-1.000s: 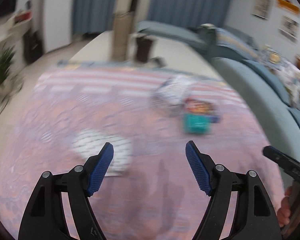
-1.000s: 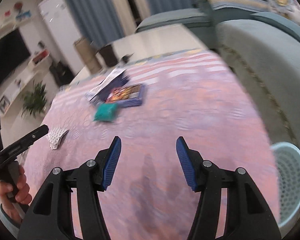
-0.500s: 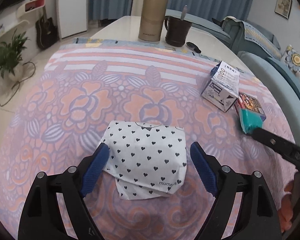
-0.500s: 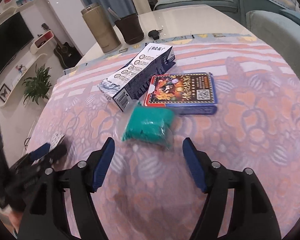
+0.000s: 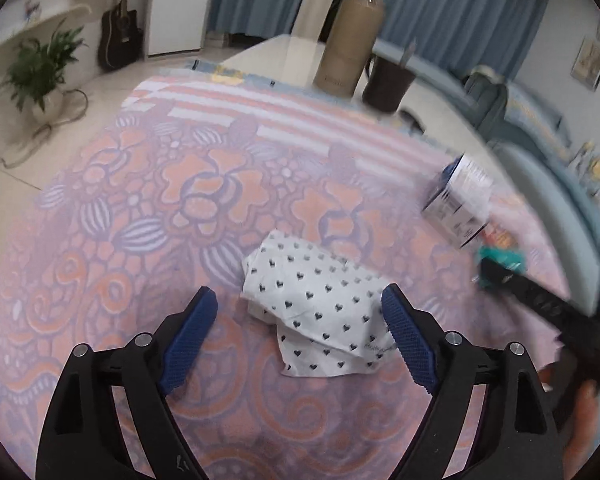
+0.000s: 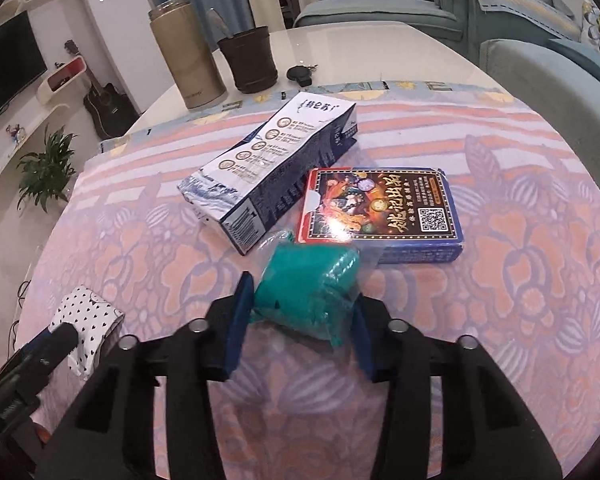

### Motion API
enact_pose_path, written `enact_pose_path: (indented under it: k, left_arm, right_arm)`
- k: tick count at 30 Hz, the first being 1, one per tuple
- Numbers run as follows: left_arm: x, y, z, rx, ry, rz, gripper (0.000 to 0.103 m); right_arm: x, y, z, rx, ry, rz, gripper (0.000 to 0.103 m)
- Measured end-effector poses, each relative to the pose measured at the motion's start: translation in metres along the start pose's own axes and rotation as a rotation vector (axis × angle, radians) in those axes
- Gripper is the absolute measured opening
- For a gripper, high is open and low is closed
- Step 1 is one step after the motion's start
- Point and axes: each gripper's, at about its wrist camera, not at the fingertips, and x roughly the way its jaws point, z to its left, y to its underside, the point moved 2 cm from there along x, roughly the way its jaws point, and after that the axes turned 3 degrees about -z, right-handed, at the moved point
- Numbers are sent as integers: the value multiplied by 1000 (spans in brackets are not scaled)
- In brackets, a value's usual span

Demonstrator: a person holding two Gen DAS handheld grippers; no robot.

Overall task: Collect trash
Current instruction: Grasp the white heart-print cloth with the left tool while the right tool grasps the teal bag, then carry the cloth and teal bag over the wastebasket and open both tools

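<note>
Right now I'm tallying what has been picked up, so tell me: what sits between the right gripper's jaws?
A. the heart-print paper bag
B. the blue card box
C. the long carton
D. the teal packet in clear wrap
D: in the right wrist view the right gripper has its jaws, which have just been closing, pressed on both sides of the teal packet.

Readable print, placed rel. to the blue card box (image 6: 380,216): its lid has big gold Chinese chars, approx. "桃沼出品", w/ a QR code on the same face; smaller lines too tiny to read. Milk carton (image 6: 272,160), touching the box's left edge: stylised Chinese brand at the top end, not clearly legible; barcode on the near end. Heart-print paper (image 5: 316,304), well left of the box: small word at a corner, blurred.
</note>
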Motion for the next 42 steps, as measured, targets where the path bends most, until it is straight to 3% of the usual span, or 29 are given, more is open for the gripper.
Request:
enact_pose_path:
  k: [2,4,7,8,10,13,17,21,26,30,35,42]
  left_arm:
    - [5,2,-13,72,-69,14,80]
    - [6,3,-22,118,-91,10,65]
    - [4,7,-33,187,-117,-7,51]
    - [4,8,-37,208,-114,-13,47]
    - [2,11,-41,241,-96,-21,27]
    - [-1,13,-52,294,-80,-48,10]
    - [-20,18,-71,301,10,-67,7]
    - [-54,18,-112,300,164,-103,7]
    - [-97,21,-201,371,381,-129,7]
    - [-124,36,-270,455,498,-147,7]
    - [-138,63,-358,558,649,-113,7]
    - [-100,117,-450,678,739,48,7]
  right_arm:
    - [-3,1,-1,4,-14,-8,37]
    - [-10,3,-1,8,-38,-33,36]
    - [-23,7,-3,-3,-80,-66,36]
    - [-25,9,-3,-8,-81,-64,36]
    - [-30,13,-7,-7,-99,-55,36]
    - [-45,16,-16,-17,-95,-62,36]
    - [-79,14,-38,3,-97,-101,36]
    - [-133,15,-70,31,-71,-169,36]
    - [-199,31,-128,72,27,-246,36]
    - [-249,53,-188,144,125,-285,36]
    - [-277,87,-258,250,251,-256,36]
    - [-274,141,-329,368,322,-181,36]
